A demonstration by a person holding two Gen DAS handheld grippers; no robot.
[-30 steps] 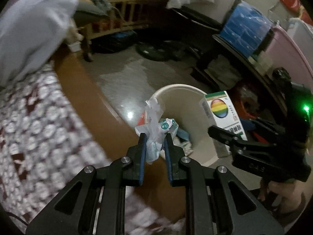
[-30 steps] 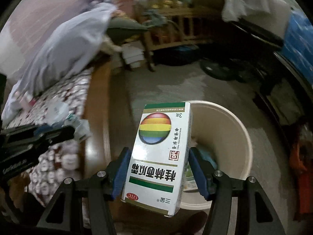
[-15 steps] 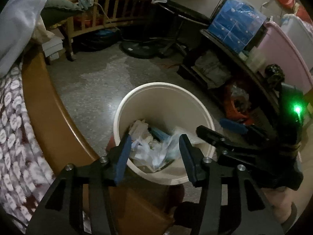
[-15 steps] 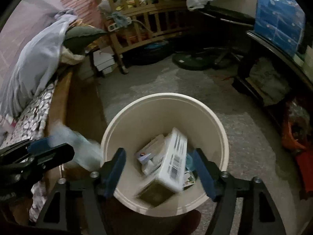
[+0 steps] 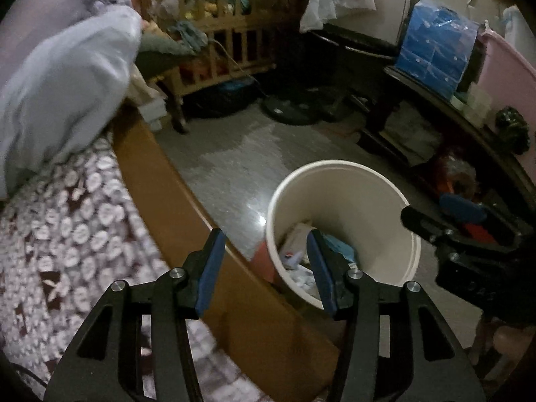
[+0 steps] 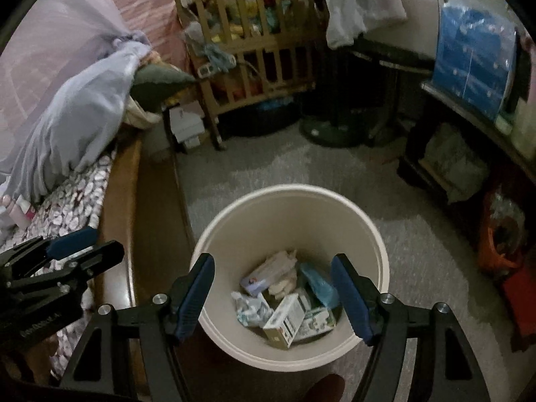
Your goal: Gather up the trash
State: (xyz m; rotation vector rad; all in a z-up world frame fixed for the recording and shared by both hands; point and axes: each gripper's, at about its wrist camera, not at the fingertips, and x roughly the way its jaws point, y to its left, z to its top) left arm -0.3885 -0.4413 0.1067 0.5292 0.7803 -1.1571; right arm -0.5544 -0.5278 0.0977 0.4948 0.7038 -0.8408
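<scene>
a: how are the two tools held?

b: the left hand-held gripper [image 5: 264,261] is seen spread, with nothing between its blue pads [image 5: 209,269]. it is tilted down over the edge of the bed [image 5: 67,234], just beside the bin [image 5: 338,167]. the right hand-held gripper [image 6: 273,296] is spread wider and is also empty; it is aimed straight down into the mouth of the bin.

a: why are they placed like that?

b: it is judged that the bin is kept on the floor [image 6: 335,167] right against the wooden bed frame [image 5: 160,181], so that trash gathered from the bed can be let go above it with little reach. spread, empty jaws over the opening fit a drop that is already done.

a: where is the trash, and how does it look?

b: it is found at the bottom of the bin. a small cardboard box [image 6: 284,321] lies tilted on top, one narrow end turned up. beside it a crumpled clear wrapper [image 6: 249,308], a blue-green plastic bag [image 6: 318,284] and a flat pale packet [image 6: 268,269] are piled loosely, touching one another. the print on them is too blurred to be read.

a: is anything left to be collected?

b: a small pink and white bottle [image 6: 20,212] is seen on the patterned bed cover near the grey blanket [image 6: 77,124]; whether it counts as trash cannot be told.
</scene>
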